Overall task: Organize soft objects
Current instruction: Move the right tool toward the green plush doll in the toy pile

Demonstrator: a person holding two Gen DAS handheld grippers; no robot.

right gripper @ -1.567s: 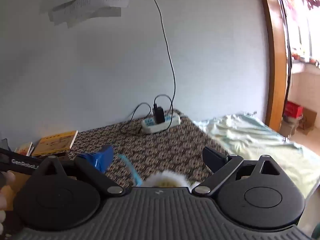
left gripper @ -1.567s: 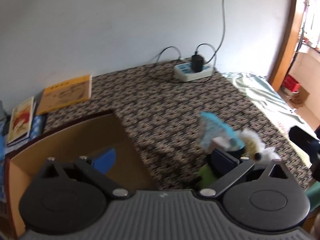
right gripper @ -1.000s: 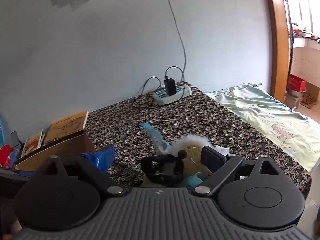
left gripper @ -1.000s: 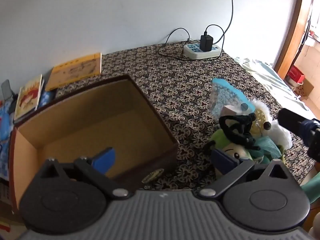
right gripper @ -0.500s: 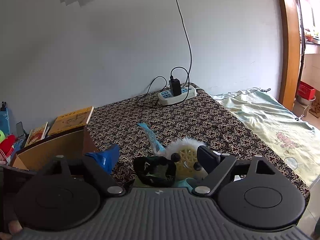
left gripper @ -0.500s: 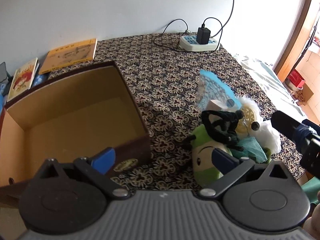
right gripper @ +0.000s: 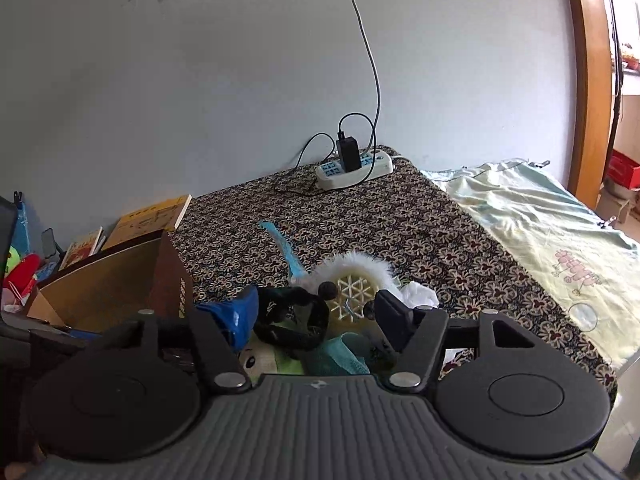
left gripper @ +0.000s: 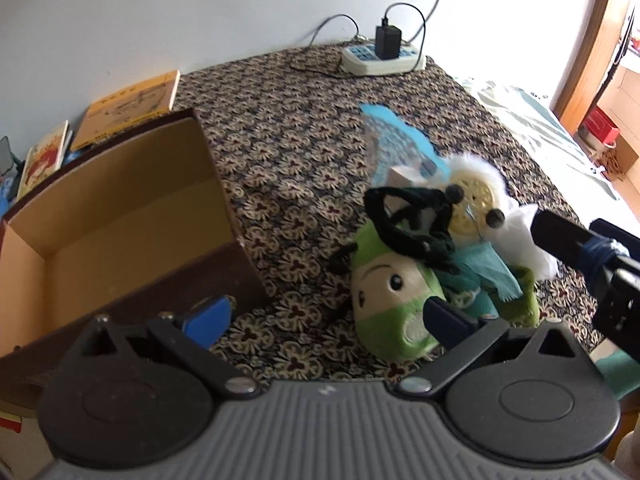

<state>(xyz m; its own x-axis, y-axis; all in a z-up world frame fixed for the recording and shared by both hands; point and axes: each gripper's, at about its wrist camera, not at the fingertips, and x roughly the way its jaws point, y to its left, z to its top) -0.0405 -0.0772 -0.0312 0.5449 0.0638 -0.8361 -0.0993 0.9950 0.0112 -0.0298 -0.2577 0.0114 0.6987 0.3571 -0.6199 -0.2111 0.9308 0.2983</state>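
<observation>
At far left on the patterned tabletop point(left gripper: 304, 152) an open cardboard box point(left gripper: 120, 216) waits empty, presumably for the toys. My left claw point(left gripper: 320, 316) hangs wide with nothing between its fingers, the box at its left tip. Right of it lies the heap: green plush point(left gripper: 392, 300), black cord tangle point(left gripper: 408, 220), teal cloth point(left gripper: 488, 268), white fluffy toy point(left gripper: 476, 192). My right claw point(right gripper: 316, 316) is closing around the tangle, not yet pressing. Books point(left gripper: 132, 108) and power strip point(left gripper: 380, 60) lie behind, clear of the path
</observation>
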